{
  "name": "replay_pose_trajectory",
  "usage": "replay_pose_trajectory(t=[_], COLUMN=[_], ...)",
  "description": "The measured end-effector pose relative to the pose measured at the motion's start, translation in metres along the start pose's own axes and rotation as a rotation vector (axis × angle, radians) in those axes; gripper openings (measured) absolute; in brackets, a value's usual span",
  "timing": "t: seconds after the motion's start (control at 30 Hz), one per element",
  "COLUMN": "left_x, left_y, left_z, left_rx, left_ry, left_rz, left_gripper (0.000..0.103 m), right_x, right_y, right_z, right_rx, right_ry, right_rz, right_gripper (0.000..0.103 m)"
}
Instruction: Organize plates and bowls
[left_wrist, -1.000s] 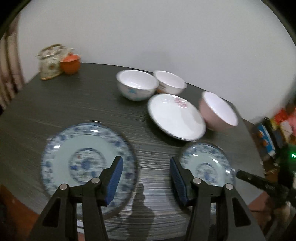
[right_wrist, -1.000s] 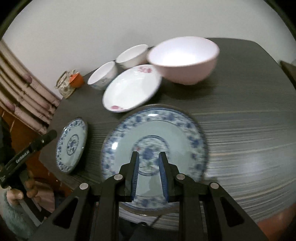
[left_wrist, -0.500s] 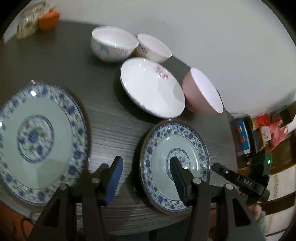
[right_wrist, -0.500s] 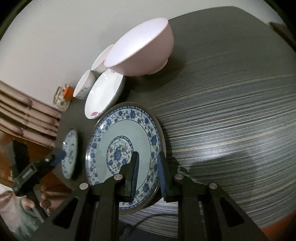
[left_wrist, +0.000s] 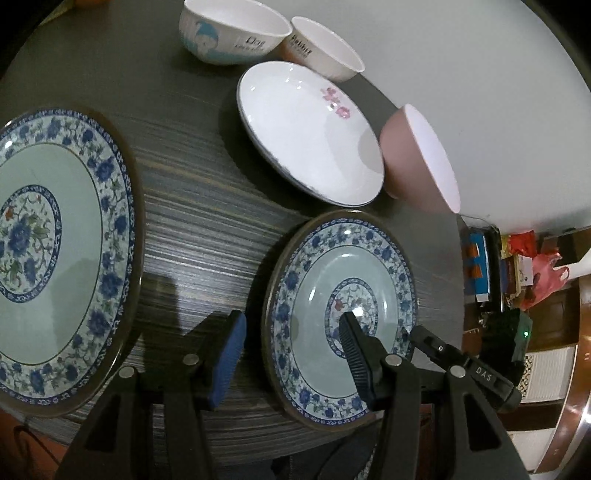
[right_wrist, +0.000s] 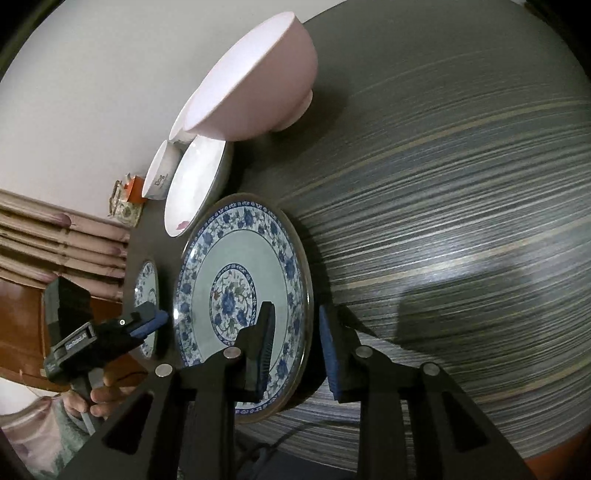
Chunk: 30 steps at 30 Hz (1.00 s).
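While both sets of tongs hang over the near edge of the dark striped desk (left_wrist: 207, 206), each camera shows a different plate between the fingers. From the left wrist, the left tongs (left_wrist: 291, 332) stand spread wide astride the near rim of a blue-patterned plate (left_wrist: 340, 295): one finger sits outside the rim over bare desk, the other over the plate's centre medallion, neither clearly touching it. A second, larger-looking blue-patterned plate (left_wrist: 55, 251) lies just off to the left of these tongs, and beyond them sit a white plate with pink flowers (left_wrist: 306, 129), a pink bowl (left_wrist: 413, 155) to its right, and two white bowls, one with a blue cartoon (left_wrist: 229, 33) and one with brown lettering (left_wrist: 325, 51). Only this view shows the printed sides of those two bowls and the cluttered shelf (left_wrist: 517, 266) past the desk's right edge. From the right wrist, the right tongs (right_wrist: 293, 328) are parted around the near rim of their own blue-patterned plate (right_wrist: 240, 280), one finger above its painted face, the other outside the rim, a gap visible on both sides. Only here appear the left tongs from the side (right_wrist: 147, 321), the person's hand (right_wrist: 99, 395) gripping them, and folded curtains (right_wrist: 55, 236) to the far left.
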<state>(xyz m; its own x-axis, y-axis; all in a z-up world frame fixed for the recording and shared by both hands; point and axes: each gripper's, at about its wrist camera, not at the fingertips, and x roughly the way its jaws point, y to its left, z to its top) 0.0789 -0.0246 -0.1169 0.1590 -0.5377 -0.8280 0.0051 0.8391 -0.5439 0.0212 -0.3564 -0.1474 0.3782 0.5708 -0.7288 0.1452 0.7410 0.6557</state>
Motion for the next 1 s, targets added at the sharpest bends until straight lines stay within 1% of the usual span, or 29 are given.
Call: replay_pose_trajectory(t=[0.1, 0.23, 0.4, 0.5, 0.53, 0.57, 0.67, 0.77, 0.83, 1.0], left_x=[0.002, 0.007, 0.016, 0.019, 0.020, 0.021, 0.023, 0.022, 0.021, 0.010], left_y=[0.005, 0.008, 0.006, 0.001, -0.001, -0.003, -0.005, -0.005, -0.005, -0.004], left_z=[0.001, 0.005, 0.006, 0.006, 0.006, 0.006, 0.006, 0.006, 0.006, 0.004], left_rx=[-0.023, -0.036, -0.024, -0.009, -0.003, 0.003, 0.021, 0.032, 0.039, 0.063], left_ry=[0.016, 0.026, 0.044, 0.045, 0.045, 0.047, 0.044, 0.035, 0.030, 0.004], left_rz=[-0.010, 0.003, 0.012, 0.018, 0.021, 0.018, 0.061, 0.089, 0.092, 0.090], left_gripper=[0.054, 0.054, 0.052, 0.052, 0.049, 0.037, 0.026, 0.019, 0.017, 0.017], right_x=[0.003, 0.004, 0.007, 0.009, 0.009, 0.010, 0.013, 0.013, 0.013, 0.011], right_y=[0.001, 0.001, 0.000, -0.001, -0.001, -0.002, -0.002, -0.002, -0.001, 0.002], right_z=[0.000, 0.000, 0.001, 0.002, 0.002, 0.002, 0.002, 0.001, 0.001, 0.000], right_rx=[-0.004, -0.006, -0.001, 0.001, 0.002, 0.006, 0.010, 0.006, 0.000, -0.008], right_ry=[-0.001, -0.005, -0.009, -0.013, -0.013, -0.013, -0.008, -0.011, -0.011, -0.018], right_rz=[-0.008, -0.001, 0.006, -0.005, -0.006, -0.006, -0.007, -0.012, -0.018, -0.022], right_gripper=[0.024, 0.024, 0.021, 0.016, 0.015, 0.014, 0.012, 0.012, 0.012, 0.012])
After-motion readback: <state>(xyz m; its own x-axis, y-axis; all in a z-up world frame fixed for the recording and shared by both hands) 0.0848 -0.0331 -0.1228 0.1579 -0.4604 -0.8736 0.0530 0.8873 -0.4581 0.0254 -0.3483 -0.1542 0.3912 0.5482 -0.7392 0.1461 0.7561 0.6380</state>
